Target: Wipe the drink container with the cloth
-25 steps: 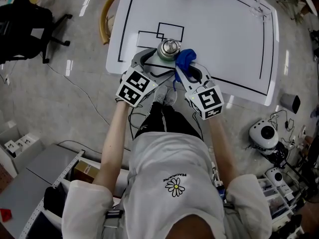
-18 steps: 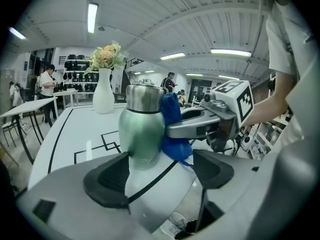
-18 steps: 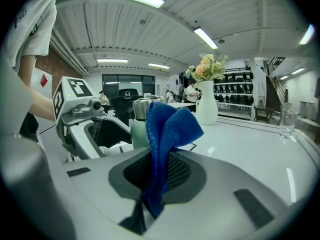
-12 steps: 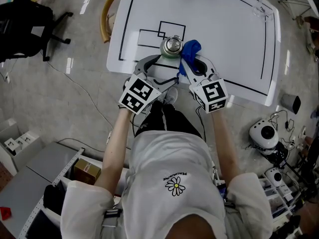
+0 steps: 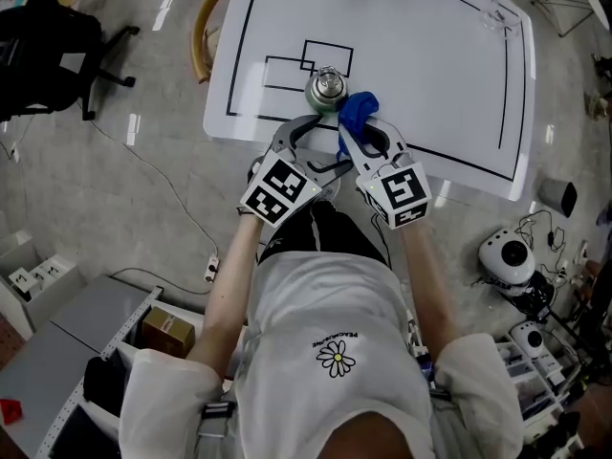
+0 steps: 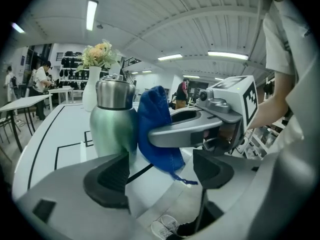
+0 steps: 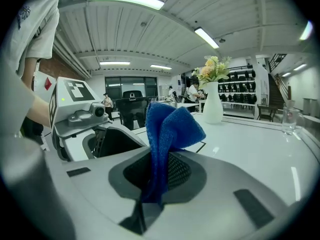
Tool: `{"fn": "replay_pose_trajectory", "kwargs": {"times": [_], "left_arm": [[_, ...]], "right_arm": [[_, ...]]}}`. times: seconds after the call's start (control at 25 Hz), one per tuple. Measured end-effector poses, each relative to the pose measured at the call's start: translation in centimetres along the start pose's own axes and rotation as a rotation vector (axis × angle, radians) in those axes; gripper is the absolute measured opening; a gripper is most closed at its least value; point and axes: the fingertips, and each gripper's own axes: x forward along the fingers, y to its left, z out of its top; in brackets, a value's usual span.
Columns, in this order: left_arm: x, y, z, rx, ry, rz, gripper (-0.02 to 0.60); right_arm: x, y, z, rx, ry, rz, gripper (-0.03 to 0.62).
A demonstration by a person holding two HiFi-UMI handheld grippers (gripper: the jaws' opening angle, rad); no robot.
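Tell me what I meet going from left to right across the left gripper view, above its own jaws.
In order: vase with flowers → green bottle → blue cloth → right gripper, shut on the cloth → person's arm.

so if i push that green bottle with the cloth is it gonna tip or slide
Probably tips before it slides: the bottle is tall and narrow, standing on a smooth white table. Its metal body looks slick, so the left tool, open and off it, may need to steady it. The cloth in the right tool looks floppy, so pushes stay soft.
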Motion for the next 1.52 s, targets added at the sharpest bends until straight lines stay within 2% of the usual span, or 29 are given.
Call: {"fn": "replay_pose_trajectory", "kwargs": {"times": [0.16,0.32,0.64,0.84,1.0,1.12,1.28,1.4,1.52], "left_arm": [[-0.6,-0.2,0.3,-0.016,-0.017,0.007,0.387],[-2.0,1.7,0.4,0.001,-0.018,0.071,0.387],[-2.7,2.1,0.1,0.041,0.006,0.078,0.387],[-3.2,3.0,1.1,0.054,-0.036,0.12,0.386],[-2.6,4.7,1.6,0.038,-0.045,0.121,0.387],[-1.6,5.6,1.8,0.043,-0.03,0.107,0.387],[-0.9,5.4,1.6,0.031,-0.022,0.095,0.387],[-1.1,5.2,1.6,-0.001,-0.033,0.115,0.387],[-1.3,4.8,1.4,-0.008,-0.01,0.142,0.387]], "right_arm": [[0.0,0.1,0.0,-0.001,0.001,0.003,0.043],[-0.1,0.3,0.0,0.007,-0.002,0.005,0.043],[-0.1,1.9,-0.1,0.028,-0.005,0.067,0.043],[-2.2,-0.8,3.6,0.041,-0.104,0.019,0.043],[-1.4,-2.6,6.5,-0.016,-0.139,0.043,0.043],[-0.9,-2.6,6.9,-0.02,-0.132,0.058,0.043],[-1.3,-1.9,6.7,0.021,-0.138,0.034,0.043],[-1.6,-1.2,6.5,0.053,-0.149,0.016,0.043],[-1.6,-1.2,6.1,0.082,-0.161,-0.016,0.043]]}}
